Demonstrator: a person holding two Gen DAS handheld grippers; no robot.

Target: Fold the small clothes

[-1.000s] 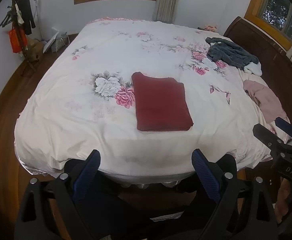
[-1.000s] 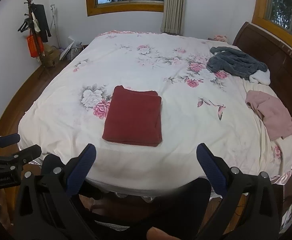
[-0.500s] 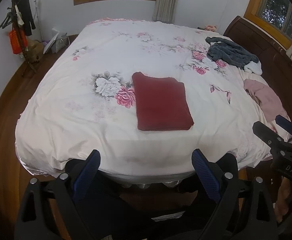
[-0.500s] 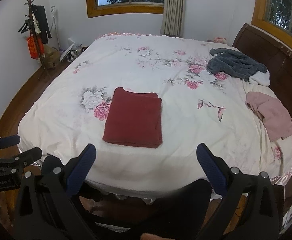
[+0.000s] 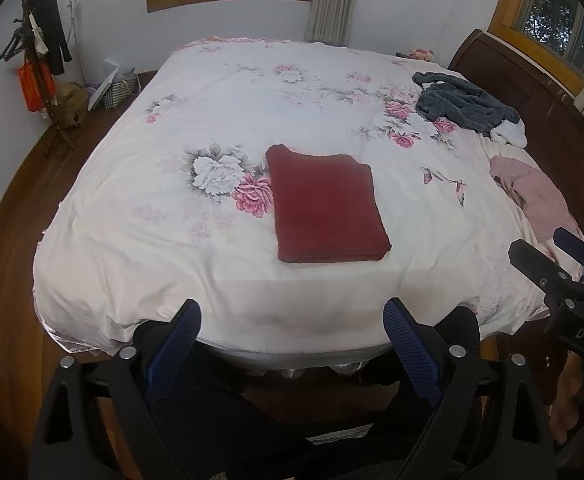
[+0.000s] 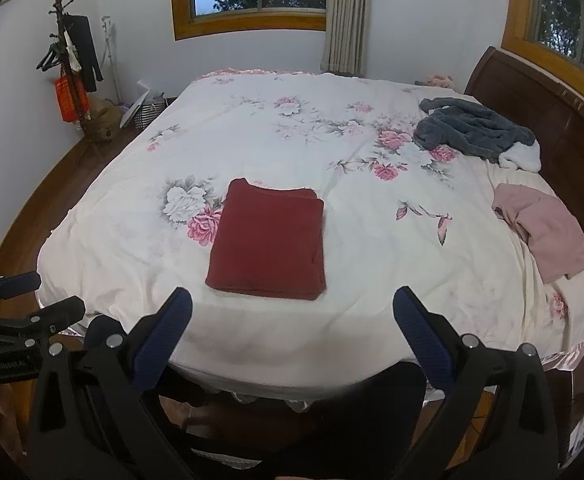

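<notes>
A dark red garment (image 5: 325, 206) (image 6: 270, 238) lies folded into a neat rectangle near the front of the bed (image 5: 252, 100) (image 6: 276, 148), which has a white floral cover. My left gripper (image 5: 292, 320) hangs open in front of the bed's near edge, nothing between its blue-padded fingers. My right gripper (image 6: 292, 310) is open too, at about the same distance, a little to the right of the red garment. Each gripper shows at the side of the other's view: the right gripper (image 5: 547, 254), the left gripper (image 6: 32, 296). Neither touches any cloth.
A crumpled pink garment (image 5: 531, 196) (image 6: 547, 232) lies at the bed's right edge. A dark grey fleece piece (image 5: 463, 106) (image 6: 475, 130) sits by the wooden headboard (image 6: 539, 120). A coat stand (image 5: 40, 64) and a basket (image 5: 120, 90) are on the floor at the left.
Both grippers have drawn slightly back and risen a little, so the bed looks marginally farther away. The red garment has not moved.
</notes>
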